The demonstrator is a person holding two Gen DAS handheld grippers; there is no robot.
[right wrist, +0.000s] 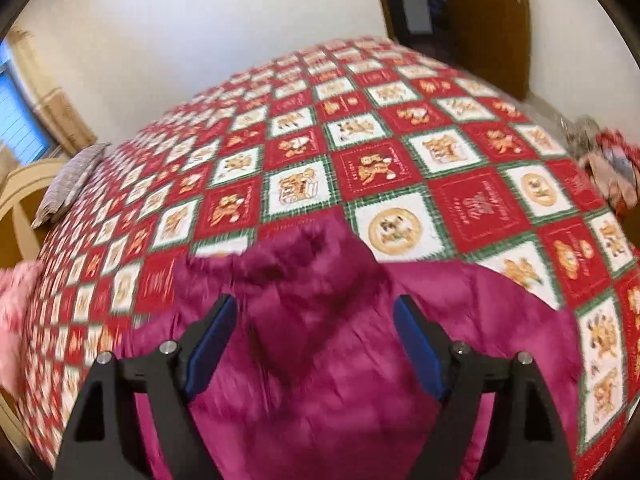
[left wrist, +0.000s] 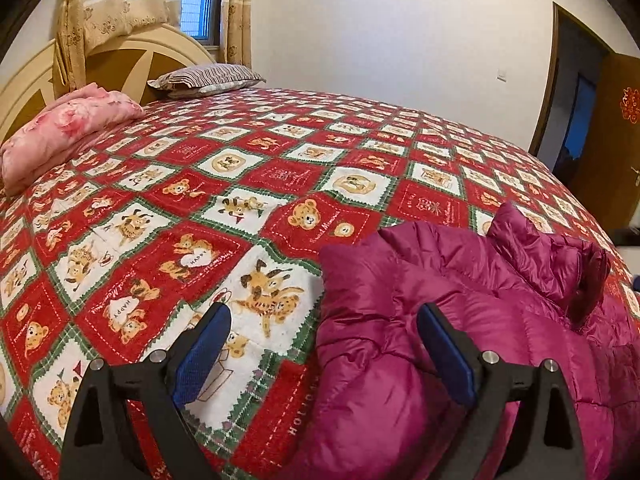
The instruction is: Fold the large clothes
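Note:
A magenta puffer jacket [left wrist: 460, 320] lies crumpled on the near right part of the bed, collar raised at the right. My left gripper [left wrist: 324, 316] is open above the jacket's left edge, one finger over the bedspread, the other over the jacket. In the right wrist view, which is blurred, the jacket [right wrist: 320, 340] fills the lower middle. My right gripper [right wrist: 316, 308] is open just above it, holding nothing.
A red, white and green bear-pattern bedspread [left wrist: 248, 184] covers the large bed. A pink folded quilt [left wrist: 60, 128] and a striped pillow [left wrist: 208, 78] lie by the headboard. A brown door [left wrist: 608, 128] stands open at the right. Clutter [right wrist: 608, 164] sits beyond the bed's right side.

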